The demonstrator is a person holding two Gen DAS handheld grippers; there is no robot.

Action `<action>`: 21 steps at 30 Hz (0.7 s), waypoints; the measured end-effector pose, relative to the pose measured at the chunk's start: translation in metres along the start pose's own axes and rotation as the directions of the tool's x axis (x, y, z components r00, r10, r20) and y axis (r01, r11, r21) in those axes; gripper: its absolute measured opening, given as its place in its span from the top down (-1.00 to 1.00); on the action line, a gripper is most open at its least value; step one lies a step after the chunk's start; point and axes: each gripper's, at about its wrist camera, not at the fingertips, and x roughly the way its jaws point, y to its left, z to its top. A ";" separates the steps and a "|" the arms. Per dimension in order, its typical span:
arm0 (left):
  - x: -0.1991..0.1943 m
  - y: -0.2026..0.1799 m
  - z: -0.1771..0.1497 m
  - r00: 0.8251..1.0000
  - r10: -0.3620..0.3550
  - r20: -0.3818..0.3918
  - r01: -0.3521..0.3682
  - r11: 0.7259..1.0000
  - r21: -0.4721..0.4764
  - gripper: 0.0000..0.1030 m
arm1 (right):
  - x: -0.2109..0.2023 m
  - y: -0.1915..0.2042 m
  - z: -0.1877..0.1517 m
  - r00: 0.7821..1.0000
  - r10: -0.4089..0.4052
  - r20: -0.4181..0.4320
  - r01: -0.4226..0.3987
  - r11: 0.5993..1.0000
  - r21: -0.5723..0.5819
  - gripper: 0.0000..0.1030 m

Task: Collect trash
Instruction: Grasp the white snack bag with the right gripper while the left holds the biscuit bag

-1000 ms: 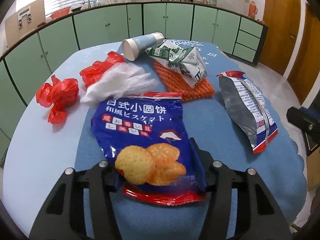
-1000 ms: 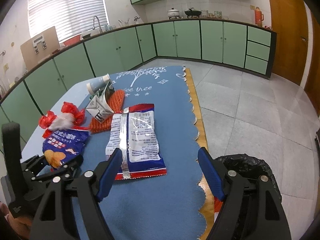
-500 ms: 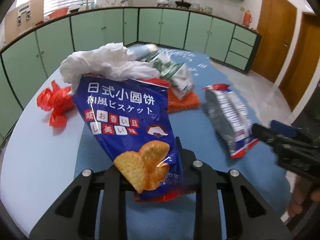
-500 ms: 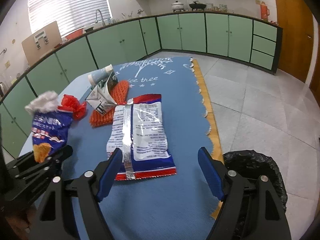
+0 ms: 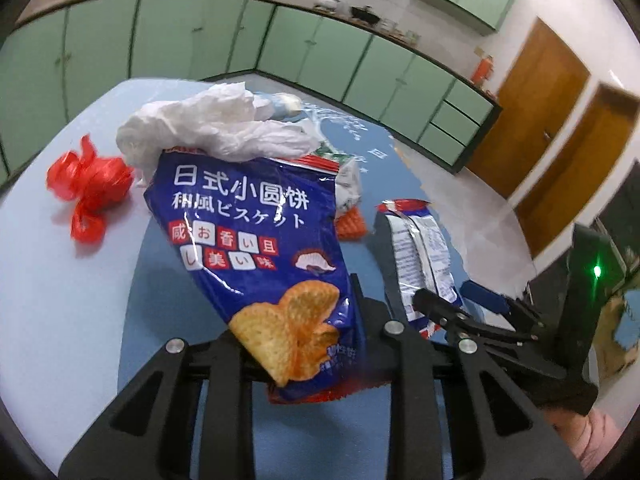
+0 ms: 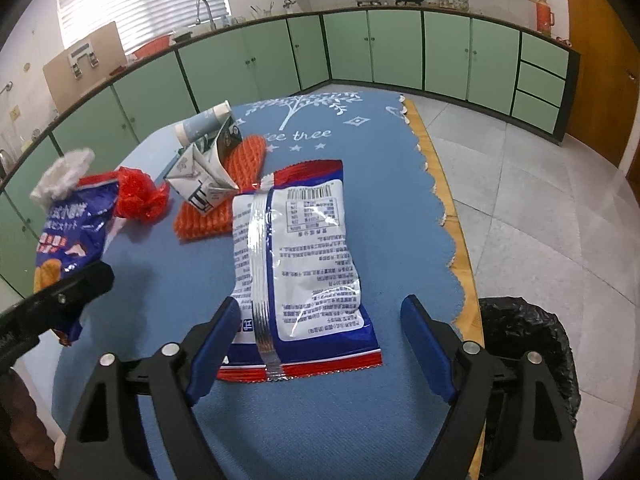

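My left gripper is shut on the lower end of a blue biscuit bag, which hangs tilted above the table. A crumpled white plastic wrap sits on the bag's top edge. The same bag shows at the left of the right wrist view. My right gripper hovers low over the table, its jaws opening. The near end of a white-and-blue snack bag lies flat between its blue fingers, and the pads do not press on it.
On the blue tablecloth lie an orange mesh, a folded milk carton, a paper cup and a red plastic bag. A bin with a black liner stands on the floor at the table's right edge.
The left gripper closed on the biscuit bag and lifted it off the table, with the white wrap riding on top. The right gripper moved forward and down over the snack bag.
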 end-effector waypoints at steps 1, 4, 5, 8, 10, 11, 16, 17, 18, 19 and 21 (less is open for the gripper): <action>0.002 -0.001 -0.002 1.000 0.002 -0.005 -0.002 1.000 0.006 0.54 | 0.000 0.000 0.000 1.000 -0.001 0.000 0.001 1.000 0.000 -0.58; 0.008 -0.002 -0.002 1.000 0.022 -0.007 -0.021 0.999 0.036 0.54 | 0.001 0.001 0.001 1.000 -0.005 0.000 0.005 1.000 -0.008 -0.58; 0.009 -0.001 -0.002 1.000 0.022 -0.010 -0.022 0.999 0.032 0.54 | 0.002 0.001 0.001 1.000 -0.008 -0.002 0.008 1.000 -0.014 -0.58; 0.011 0.003 -0.001 0.999 0.047 -0.009 -0.046 0.998 0.034 0.54 | 0.005 0.004 0.000 1.000 -0.026 -0.007 0.025 0.999 -0.037 -0.52; 0.016 0.005 -0.002 0.998 0.064 -0.029 -0.063 0.998 0.028 0.54 | 0.007 0.006 0.000 1.000 -0.025 -0.009 0.024 0.999 -0.049 -0.36; 0.019 0.010 -0.001 0.998 0.047 -0.048 -0.047 0.999 -0.005 0.54 | 0.007 0.008 0.000 1.000 -0.026 -0.009 0.026 0.998 -0.056 -0.26; 0.018 0.025 0.006 0.995 -0.086 -0.058 0.078 0.989 -0.122 0.54 | 0.005 0.010 -0.001 0.999 -0.034 0.000 0.034 0.997 -0.070 -0.08; 0.018 0.025 0.007 0.995 -0.089 -0.054 0.081 0.989 -0.125 0.54 | 0.005 0.009 -0.001 1.000 -0.031 0.003 0.031 0.997 -0.065 -0.07; 0.018 0.022 0.008 0.996 -0.080 -0.047 0.074 0.992 -0.106 0.54 | 0.004 0.009 -0.001 1.000 -0.030 0.005 0.030 0.998 -0.062 -0.06; 0.018 0.020 0.008 0.997 -0.064 -0.043 0.060 0.994 -0.086 0.54 | 0.003 0.008 -0.001 1.000 -0.028 0.009 0.028 0.998 -0.059 -0.05; 0.019 0.016 0.006 0.999 -0.033 -0.035 0.031 0.999 -0.044 0.54 | 0.001 0.008 -0.001 1.000 -0.024 0.017 0.025 0.998 -0.051 -0.05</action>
